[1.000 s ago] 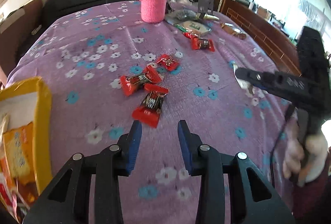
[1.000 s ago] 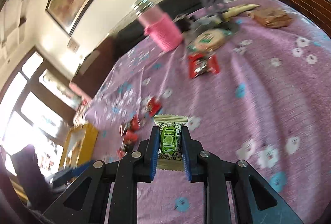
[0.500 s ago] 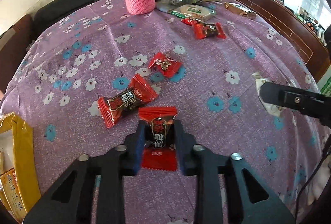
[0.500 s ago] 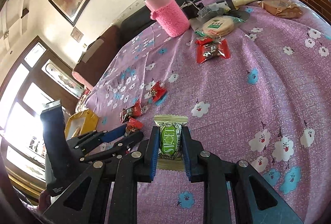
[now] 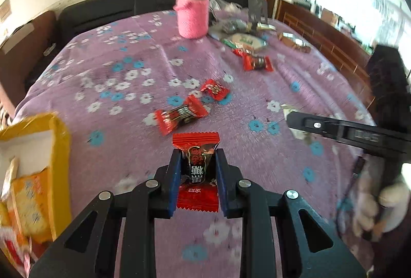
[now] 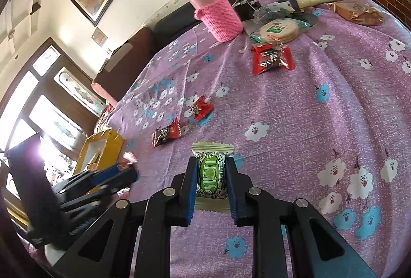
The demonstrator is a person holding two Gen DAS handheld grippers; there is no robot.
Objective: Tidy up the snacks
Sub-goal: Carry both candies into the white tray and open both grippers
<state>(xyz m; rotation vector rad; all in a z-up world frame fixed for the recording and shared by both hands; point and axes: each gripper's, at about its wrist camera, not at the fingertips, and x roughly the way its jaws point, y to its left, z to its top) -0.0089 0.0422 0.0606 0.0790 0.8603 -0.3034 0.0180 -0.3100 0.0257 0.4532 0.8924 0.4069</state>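
The left gripper [image 5: 196,167] has its jaws clamped on a red sweet [image 5: 196,170], the wrapper's crimped ends sticking out ahead of and behind the blue pads. The right gripper [image 6: 211,176] grips a green-and-cream sweet [image 6: 211,172] the same way, lifted clear of the worktop [image 6: 321,123] with its purple flowered cloth. Just ahead of the left jaws lie two more red sweets [image 5: 181,116] [image 5: 214,89], close together but apart. Farther ahead and to the right lies a larger red packet [image 5: 257,62], and beyond it a round cracker pack [image 5: 246,41] beside a pink knit-sleeved bottle [image 5: 192,13]. To the left of the left jaws sits an open yellow box [image 5: 60,149] with orange packets inside. A hand [image 5: 372,206] holds the right gripper's handle.
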